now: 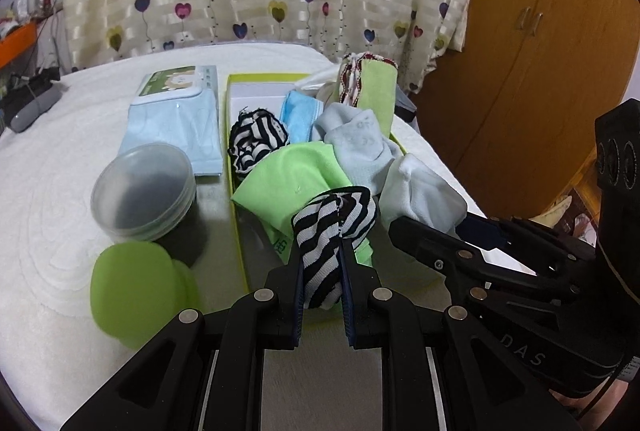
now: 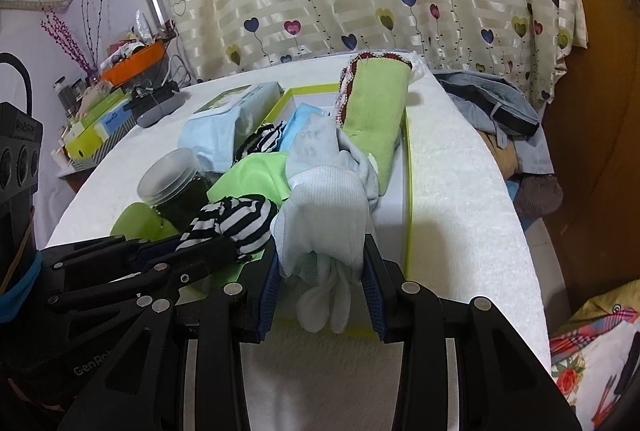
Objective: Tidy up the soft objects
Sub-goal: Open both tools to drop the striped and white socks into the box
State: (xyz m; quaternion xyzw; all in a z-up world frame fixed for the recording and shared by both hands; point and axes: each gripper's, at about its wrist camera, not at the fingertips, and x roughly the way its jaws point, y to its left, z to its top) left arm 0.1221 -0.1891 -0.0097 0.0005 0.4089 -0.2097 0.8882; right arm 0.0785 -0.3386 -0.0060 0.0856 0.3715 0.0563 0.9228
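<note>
Striped sock (image 1: 332, 231) pinched in left tongs (image 1: 322, 271), white sock (image 2: 324, 227) in right tongs (image 2: 320, 271); box (image 2: 407, 191) nearly full; both await placement.

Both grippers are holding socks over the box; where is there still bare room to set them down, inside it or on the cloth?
Inside the green-rimmed box, a bare white strip runs along its right wall beside the green cloth. Outside that wall, the white tablecloth is free. The box's left and middle are piled; left of it, the jar and wipes pack crowd the table.
</note>
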